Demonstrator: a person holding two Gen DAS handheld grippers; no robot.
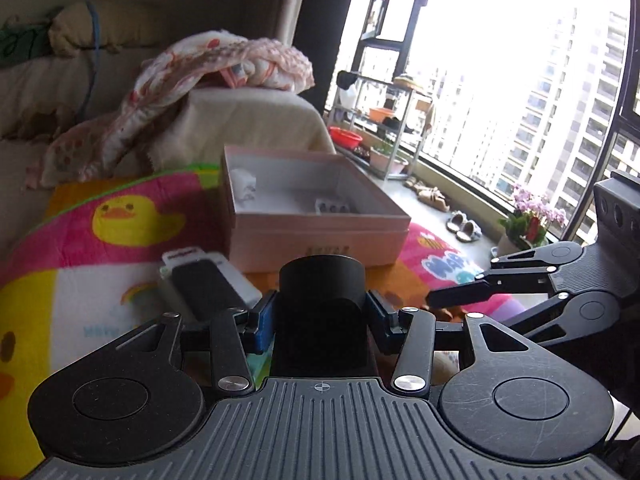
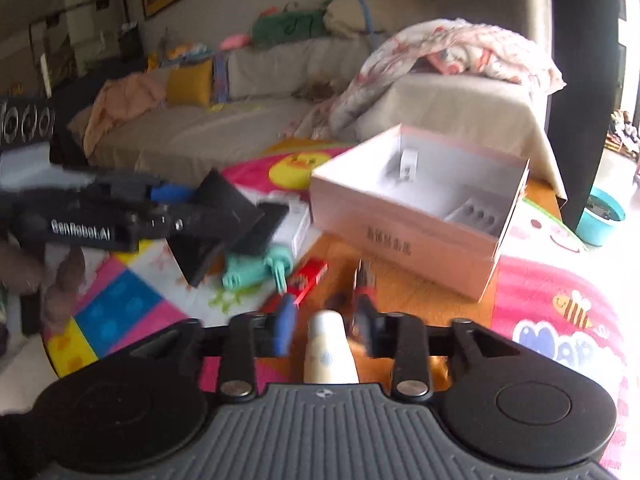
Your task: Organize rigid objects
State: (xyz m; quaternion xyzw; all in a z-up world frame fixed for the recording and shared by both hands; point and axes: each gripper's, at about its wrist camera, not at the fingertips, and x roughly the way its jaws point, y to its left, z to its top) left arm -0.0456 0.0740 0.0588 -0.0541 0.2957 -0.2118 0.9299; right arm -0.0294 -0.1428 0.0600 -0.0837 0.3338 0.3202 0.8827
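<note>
Left claw (image 1: 322, 316) clamps a black cup (image 1: 322, 304) (level); right claw (image 2: 326, 326) gapes around a cream bottle (image 2: 330, 354).

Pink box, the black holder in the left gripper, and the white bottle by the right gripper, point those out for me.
pink box (image 1: 320, 238), left wrist view, on its front outer wall.
black holder (image 1: 322, 300), left wrist view, on its dark body between the pads.
white bottle (image 2: 330, 344), right wrist view, on its tapered neck.

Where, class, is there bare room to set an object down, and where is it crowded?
Free: the middle of the pink box floor, between the white item at its back wall and the tray at its front; also the bare wood before the box. Crowded: around the teal plug and red packet.
</note>
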